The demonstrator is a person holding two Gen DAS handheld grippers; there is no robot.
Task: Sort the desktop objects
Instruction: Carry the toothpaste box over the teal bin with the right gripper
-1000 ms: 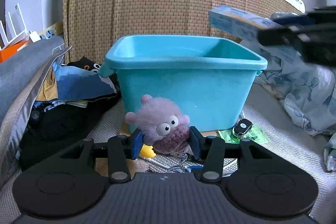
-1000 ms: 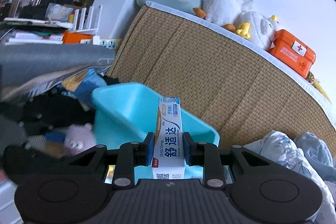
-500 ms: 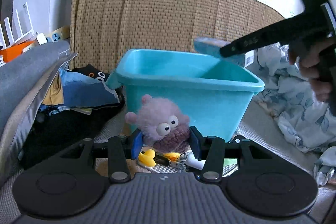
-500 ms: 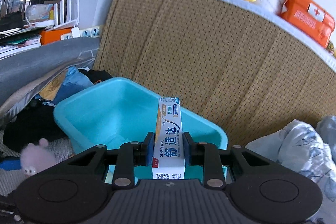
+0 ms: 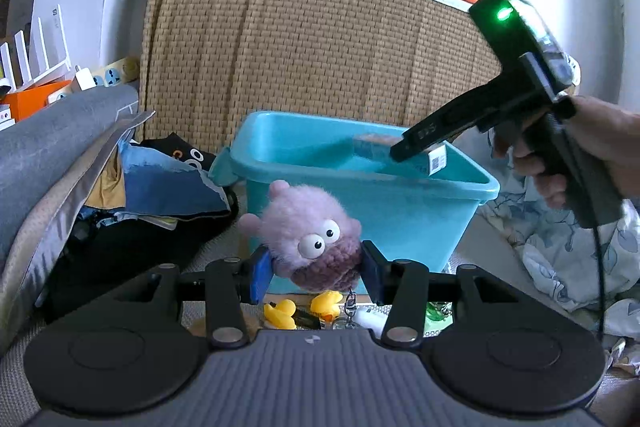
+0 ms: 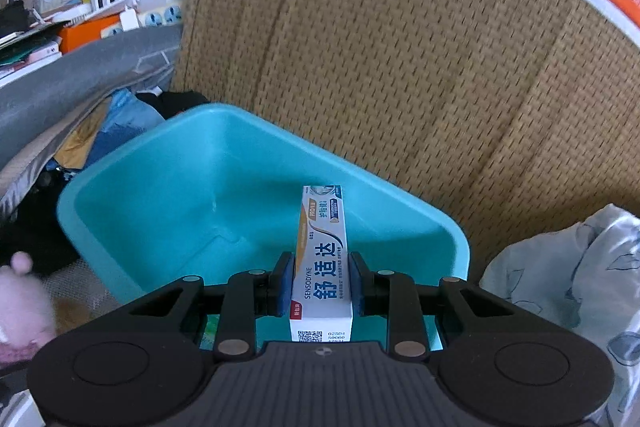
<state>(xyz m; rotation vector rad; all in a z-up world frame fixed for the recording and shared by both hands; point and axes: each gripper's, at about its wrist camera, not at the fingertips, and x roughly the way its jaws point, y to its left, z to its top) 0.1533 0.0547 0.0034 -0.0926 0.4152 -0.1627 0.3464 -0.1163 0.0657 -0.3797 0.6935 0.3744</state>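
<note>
My left gripper (image 5: 314, 269) is shut on a fluffy pink plush toy (image 5: 308, 233) with googly eyes, held in the air in front of a teal plastic bin (image 5: 400, 211). My right gripper (image 6: 320, 287) is shut on a white and blue toothpaste box (image 6: 322, 267) and holds it above the open bin (image 6: 180, 195), whose inside looks empty. In the left wrist view the right gripper (image 5: 404, 151) reaches over the bin's right rim with the toothpaste box (image 5: 434, 159).
A woven rattan headboard (image 5: 320, 59) stands right behind the bin. Clothes and a grey cushion (image 5: 60, 155) pile at the left, a floral blanket (image 5: 568, 255) at the right. Small yellow ducks (image 5: 304, 309) and keys lie below the left gripper.
The right gripper has carried the toothpaste box forward and lower, over the bin. The left gripper has lifted the plush toy higher.
</note>
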